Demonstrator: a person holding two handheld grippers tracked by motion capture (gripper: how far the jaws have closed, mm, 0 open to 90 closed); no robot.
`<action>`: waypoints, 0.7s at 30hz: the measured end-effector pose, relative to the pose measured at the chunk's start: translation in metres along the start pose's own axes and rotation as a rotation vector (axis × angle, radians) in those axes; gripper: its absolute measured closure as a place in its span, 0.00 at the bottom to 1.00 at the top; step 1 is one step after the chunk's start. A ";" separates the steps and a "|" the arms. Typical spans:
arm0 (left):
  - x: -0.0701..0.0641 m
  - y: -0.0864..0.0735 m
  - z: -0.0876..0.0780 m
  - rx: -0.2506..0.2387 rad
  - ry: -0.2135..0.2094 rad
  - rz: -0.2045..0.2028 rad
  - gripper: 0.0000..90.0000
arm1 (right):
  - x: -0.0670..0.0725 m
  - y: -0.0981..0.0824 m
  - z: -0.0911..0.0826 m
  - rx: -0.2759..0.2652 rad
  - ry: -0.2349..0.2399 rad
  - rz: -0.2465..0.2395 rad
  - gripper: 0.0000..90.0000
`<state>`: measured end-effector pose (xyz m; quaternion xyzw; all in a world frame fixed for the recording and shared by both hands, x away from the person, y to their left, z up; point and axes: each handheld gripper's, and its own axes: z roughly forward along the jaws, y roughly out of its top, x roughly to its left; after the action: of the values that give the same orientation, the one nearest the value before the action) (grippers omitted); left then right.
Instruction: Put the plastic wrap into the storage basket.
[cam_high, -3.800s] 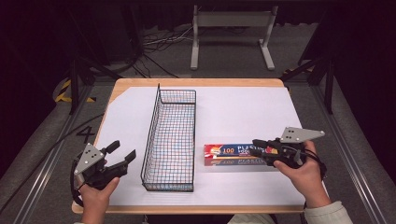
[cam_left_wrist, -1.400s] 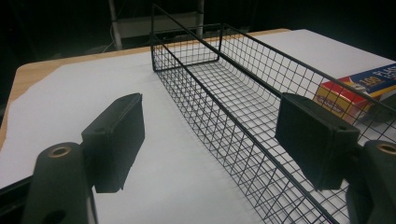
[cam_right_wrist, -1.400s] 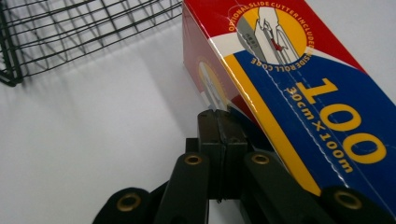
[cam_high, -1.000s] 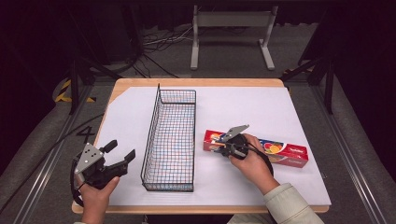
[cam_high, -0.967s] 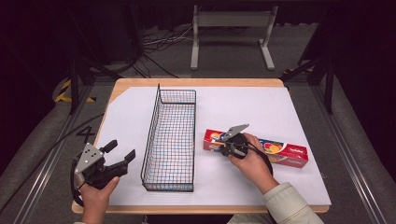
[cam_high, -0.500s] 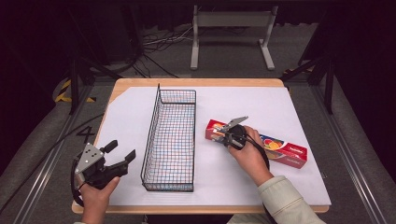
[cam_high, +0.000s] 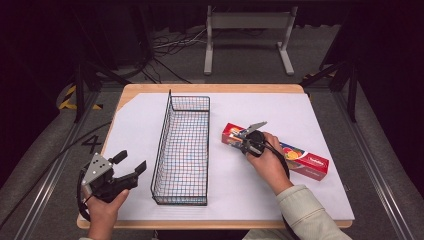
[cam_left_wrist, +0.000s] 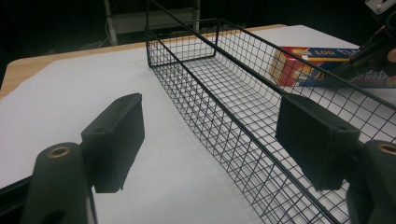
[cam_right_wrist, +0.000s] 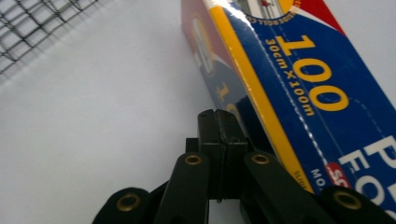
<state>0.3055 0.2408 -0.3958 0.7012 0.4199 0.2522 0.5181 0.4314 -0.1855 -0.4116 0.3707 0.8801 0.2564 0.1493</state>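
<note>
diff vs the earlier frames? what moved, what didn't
The right gripper moved from the right end of the food wrap box to its left end, near the wire basket. Its jaws are shut, pressed against the box's side, not clamped on it. The box swung round: left end farther from the person, right end nearer. The left gripper stayed open at the table's left corner; the basket stayed put.

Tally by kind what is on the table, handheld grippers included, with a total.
Wire basket: 1
Long printed box: 1
Handheld grippers: 2, left gripper and right gripper
White sheet covering the table: 1
Total: 5
</note>
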 end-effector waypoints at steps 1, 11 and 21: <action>0.000 0.000 0.000 0.000 0.000 0.000 0.27 | 0.000 -0.001 -0.002 -0.006 0.013 0.002 1.00; 0.000 0.000 -0.001 0.000 0.002 0.001 0.27 | -0.013 -0.009 -0.046 -0.068 0.060 0.007 1.00; 0.000 0.000 -0.001 0.002 0.005 0.003 0.27 | -0.045 -0.030 -0.088 -0.092 0.022 0.069 1.00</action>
<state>0.3051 0.2408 -0.3953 0.7016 0.4203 0.2542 0.5162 0.4046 -0.2657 -0.3526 0.3907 0.8557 0.3056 0.1474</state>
